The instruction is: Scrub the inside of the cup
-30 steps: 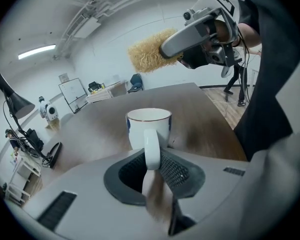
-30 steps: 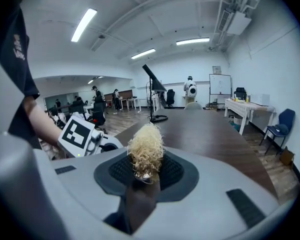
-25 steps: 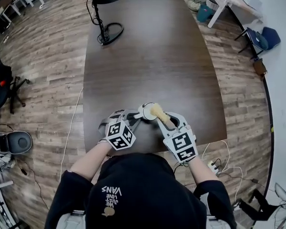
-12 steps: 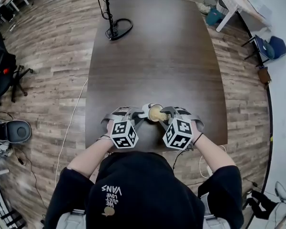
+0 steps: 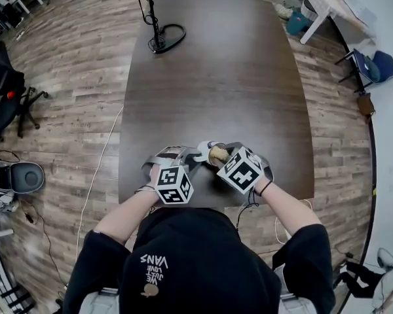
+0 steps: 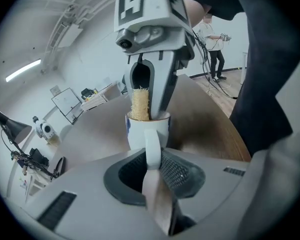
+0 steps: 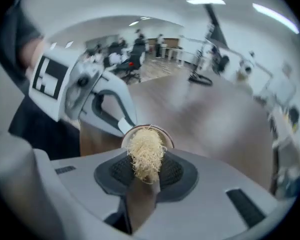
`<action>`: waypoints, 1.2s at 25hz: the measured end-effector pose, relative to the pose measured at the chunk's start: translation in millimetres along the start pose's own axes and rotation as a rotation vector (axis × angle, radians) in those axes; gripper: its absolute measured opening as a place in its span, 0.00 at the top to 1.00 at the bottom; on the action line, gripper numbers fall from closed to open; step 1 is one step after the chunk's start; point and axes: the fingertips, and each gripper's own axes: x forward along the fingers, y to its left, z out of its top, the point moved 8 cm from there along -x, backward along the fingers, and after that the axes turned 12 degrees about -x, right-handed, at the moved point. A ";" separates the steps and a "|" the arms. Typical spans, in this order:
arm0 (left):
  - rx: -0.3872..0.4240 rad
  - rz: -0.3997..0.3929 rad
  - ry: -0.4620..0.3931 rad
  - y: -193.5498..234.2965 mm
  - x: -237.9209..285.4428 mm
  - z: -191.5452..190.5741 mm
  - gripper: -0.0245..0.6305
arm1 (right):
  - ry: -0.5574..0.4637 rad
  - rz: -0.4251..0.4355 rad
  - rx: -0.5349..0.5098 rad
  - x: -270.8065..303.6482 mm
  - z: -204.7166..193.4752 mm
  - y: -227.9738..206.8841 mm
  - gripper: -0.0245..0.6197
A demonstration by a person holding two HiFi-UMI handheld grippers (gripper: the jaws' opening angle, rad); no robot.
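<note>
- Clamped the white cup (image 6: 140, 134) by its handle between the jaws of the left hand-held gripper (image 6: 151, 166), most likely to stop it turning or sliding under the scrubbing.
- Held it upright, mouth up, close to the body and about midway along the near edge of the table (image 5: 216, 77); could not tell whether its base rested on the wood.
- Gripped the stem of a straw-coloured fibrous scrubber (image 7: 146, 154) tight in the right hand-held gripper (image 7: 144, 179) and pushed its bristly end down into the cup's mouth.
- Approached the cup from above and from the right, nose to nose with the other hand-held gripper, probably to reach the inner wall without fouling the handle grip.
- Judged the scrubbing to be under way, not merely lined up.
- Read "VANS" upside down on the black cap (image 5: 154, 267), with "LOVE" beside it; could not make out the remaining small word.
- Found only black-and-white square markers on the two cubes, no words.
- Glimpsed a blue mark on the cup's side, too little of it to read.
- Noted a black desk lamp (image 5: 158, 18) at the far left corner, well apart from the work.
</note>
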 end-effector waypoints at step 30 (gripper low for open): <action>-0.012 -0.015 -0.012 1.2 -0.7 -2.6 0.85 | -0.093 0.201 0.535 -0.6 -9.9 -12.0 0.81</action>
